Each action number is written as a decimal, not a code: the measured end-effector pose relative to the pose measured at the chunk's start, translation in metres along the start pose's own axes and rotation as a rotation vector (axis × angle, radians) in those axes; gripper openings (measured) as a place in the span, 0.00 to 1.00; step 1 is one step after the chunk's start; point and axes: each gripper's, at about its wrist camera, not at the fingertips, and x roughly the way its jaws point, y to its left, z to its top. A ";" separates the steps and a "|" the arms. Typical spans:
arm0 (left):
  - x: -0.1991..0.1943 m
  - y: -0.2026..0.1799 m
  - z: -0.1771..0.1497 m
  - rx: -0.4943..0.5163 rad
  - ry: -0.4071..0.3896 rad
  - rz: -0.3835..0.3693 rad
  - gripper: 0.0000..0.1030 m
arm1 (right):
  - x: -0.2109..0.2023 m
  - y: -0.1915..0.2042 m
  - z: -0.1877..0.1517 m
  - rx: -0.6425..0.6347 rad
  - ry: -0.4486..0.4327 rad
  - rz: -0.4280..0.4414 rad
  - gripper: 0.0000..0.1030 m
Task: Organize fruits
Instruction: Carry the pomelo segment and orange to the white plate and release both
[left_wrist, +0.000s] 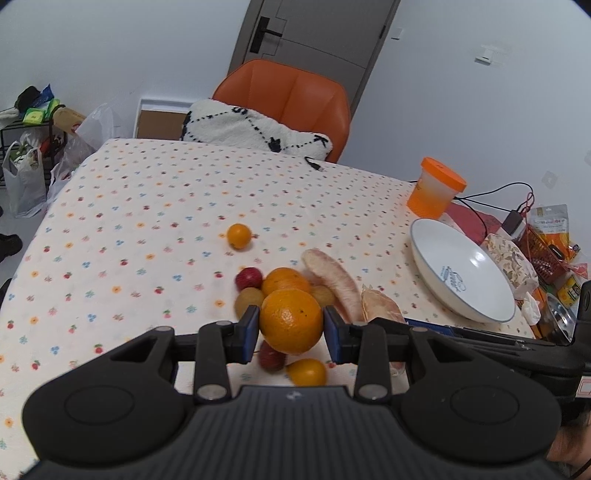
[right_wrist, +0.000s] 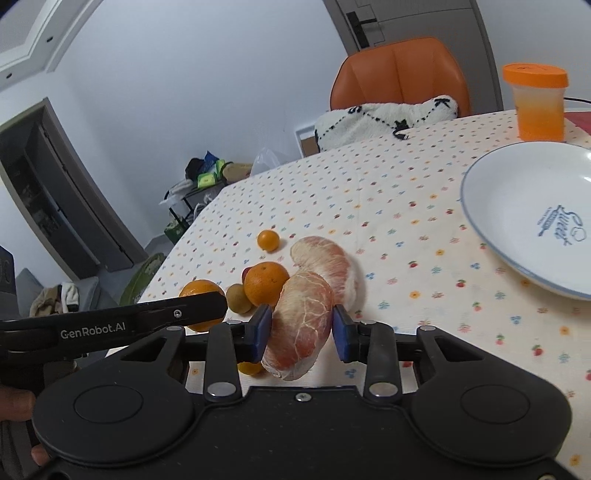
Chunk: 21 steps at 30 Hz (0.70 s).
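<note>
In the left wrist view my left gripper (left_wrist: 291, 330) is shut on a large orange (left_wrist: 291, 320), held over a small pile of fruit. A second orange (left_wrist: 286, 280), a red fruit (left_wrist: 248, 277), a tan round fruit (left_wrist: 250, 301) and a long pomelo segment (left_wrist: 332, 282) lie just beyond it. One small orange (left_wrist: 239, 235) sits alone farther out. In the right wrist view my right gripper (right_wrist: 301, 332) is shut on a pink pomelo segment (right_wrist: 301, 325). Another pomelo segment (right_wrist: 328, 266) lies behind it. The white plate (right_wrist: 524, 214) holds nothing.
The plate (left_wrist: 461, 269) sits right of the pile on the flowered tablecloth (left_wrist: 147, 221). An orange-lidded cup (left_wrist: 436, 188) stands behind it. Cables, packets and a red basket (left_wrist: 543, 254) crowd the right edge. An orange chair (left_wrist: 291, 99) with a cushion stands at the far side.
</note>
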 end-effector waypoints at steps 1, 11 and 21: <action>0.000 -0.003 0.000 0.003 -0.002 -0.002 0.34 | -0.003 -0.003 0.000 0.003 -0.006 -0.002 0.32; 0.002 -0.032 0.004 0.030 -0.018 -0.016 0.34 | -0.024 -0.028 -0.002 0.040 -0.039 -0.011 0.29; 0.010 -0.058 0.006 0.066 -0.010 -0.042 0.34 | -0.042 -0.052 -0.001 0.073 -0.082 -0.033 0.27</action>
